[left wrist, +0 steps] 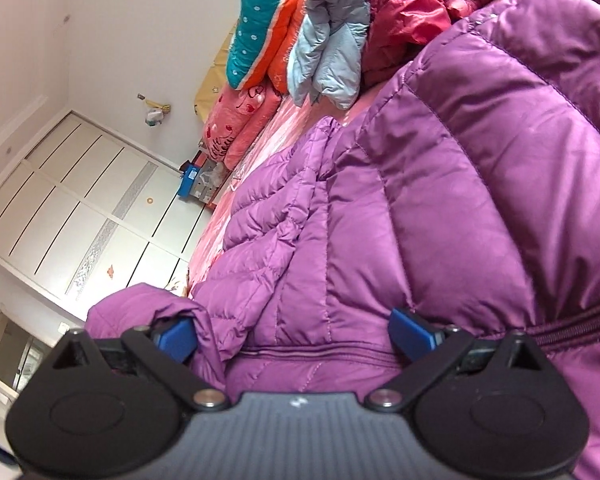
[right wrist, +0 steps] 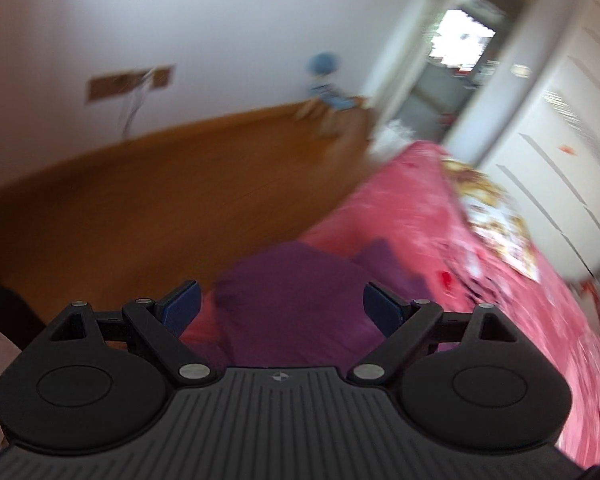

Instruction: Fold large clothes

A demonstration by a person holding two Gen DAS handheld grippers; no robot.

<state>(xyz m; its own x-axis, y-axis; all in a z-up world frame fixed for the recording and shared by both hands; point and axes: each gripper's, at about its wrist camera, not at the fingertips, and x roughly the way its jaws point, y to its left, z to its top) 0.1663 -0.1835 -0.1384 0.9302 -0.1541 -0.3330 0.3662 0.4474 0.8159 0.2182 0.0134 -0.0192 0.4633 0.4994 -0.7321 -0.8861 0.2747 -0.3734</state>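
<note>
Sprawling across the pink bed [right wrist: 440, 240], the purple down jacket [left wrist: 440, 220] bulges between the wide-open jaws of the left gripper [left wrist: 296, 336], unpinched, while the right gripper [right wrist: 280, 306], jaws also wide and empty, hangs above the jacket's edge.

A: The left wrist view is sharp and evenly bright, with soft sheen on the purple jacket [left wrist: 440, 184].

B: The right wrist view is smeared with motion blur; the doorway [right wrist: 456, 40] glares white. Both bend at the edges.
</note>
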